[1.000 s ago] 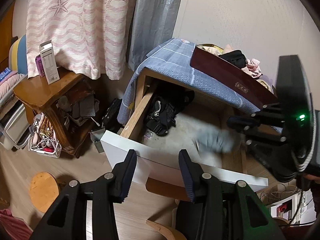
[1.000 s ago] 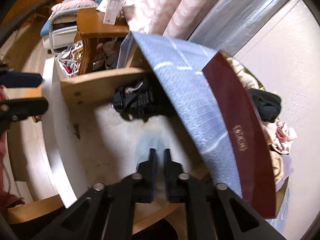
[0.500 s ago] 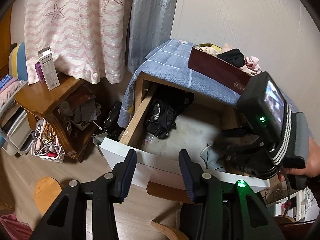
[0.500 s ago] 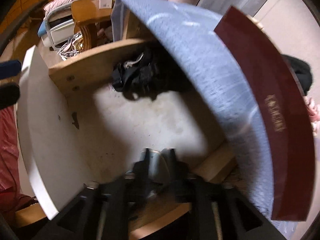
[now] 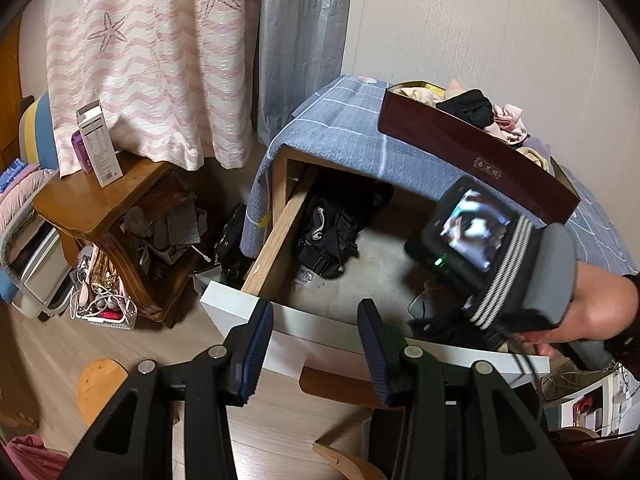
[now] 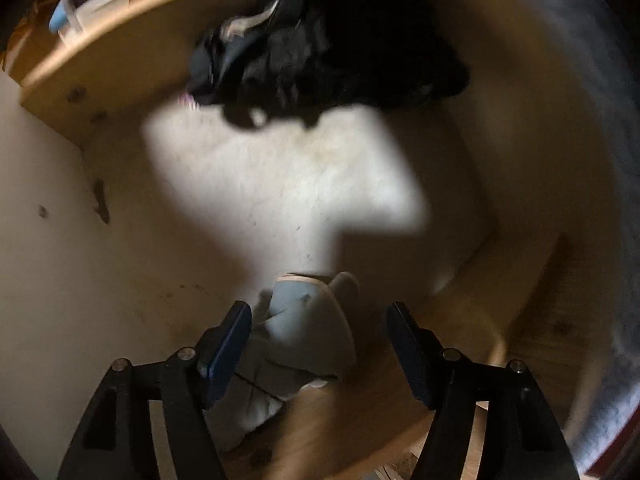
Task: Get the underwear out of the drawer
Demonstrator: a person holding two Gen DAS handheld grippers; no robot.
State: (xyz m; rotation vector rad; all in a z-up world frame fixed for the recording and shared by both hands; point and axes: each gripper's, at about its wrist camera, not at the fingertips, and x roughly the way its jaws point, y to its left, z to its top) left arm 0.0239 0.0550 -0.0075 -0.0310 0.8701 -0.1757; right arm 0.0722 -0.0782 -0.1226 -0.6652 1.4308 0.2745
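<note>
The wooden drawer (image 5: 276, 240) with a white front stands pulled out under a blue cloth. Black underwear (image 5: 328, 232) lies bunched at its back left. A light grey-blue piece of underwear (image 6: 308, 320) lies on the drawer bottom (image 6: 280, 184) near the front right corner. My right gripper (image 6: 318, 316) points steeply down over it, jaws opening; the grey piece sits between the fingers, and the pads do not press on it. In the left wrist view, the right gripper (image 5: 436, 316) reaches into the drawer. My left gripper (image 5: 316, 312) hovers open and empty before the drawer front.
A maroon box (image 5: 472, 148) of clothes sits on the blue cloth above the drawer. At left stands a cluttered wooden side table (image 5: 104, 208) bearing a white carton (image 5: 98, 140), with a wire basket (image 5: 104, 304) on the floor. A person's hand (image 5: 592, 308) holds the right gripper.
My right gripper has sunk into the drawer and tipped downward. Its jaws went from shut to wide apart around the grey underwear. The left gripper has stayed put.
</note>
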